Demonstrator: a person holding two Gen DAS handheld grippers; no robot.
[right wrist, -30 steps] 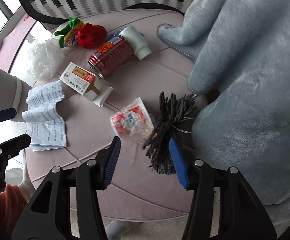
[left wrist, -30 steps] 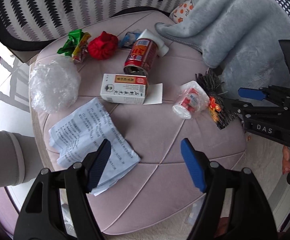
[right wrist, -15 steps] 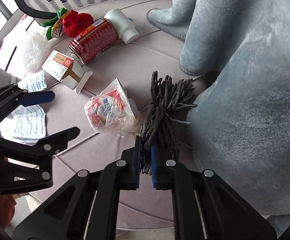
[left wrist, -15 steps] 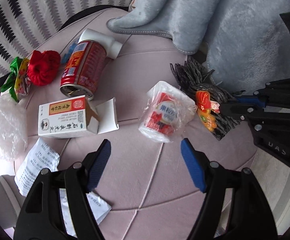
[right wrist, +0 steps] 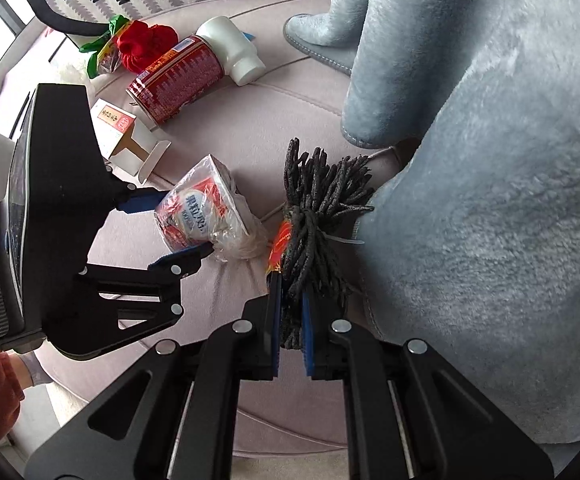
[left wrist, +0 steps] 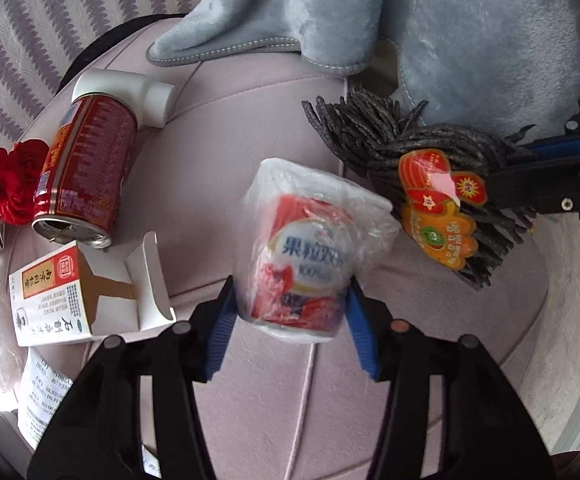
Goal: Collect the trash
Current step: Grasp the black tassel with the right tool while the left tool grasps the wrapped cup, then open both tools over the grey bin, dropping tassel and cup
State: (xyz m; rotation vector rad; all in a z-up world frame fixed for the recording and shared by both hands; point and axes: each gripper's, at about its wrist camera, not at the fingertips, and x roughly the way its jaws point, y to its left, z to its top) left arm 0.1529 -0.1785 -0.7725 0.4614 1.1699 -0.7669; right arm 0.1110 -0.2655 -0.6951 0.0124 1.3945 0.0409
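A wrapped cup (left wrist: 304, 256) lies on the pouffe (left wrist: 249, 128) between the left tongs (left wrist: 290, 316), whose jaws are closing around it; the pads seem to touch its wrap, though blur hides firm contact. The right tongs (right wrist: 291, 320) are nearly pressed together, pinching a dark cord bundle (right wrist: 314, 216) beside the cup.
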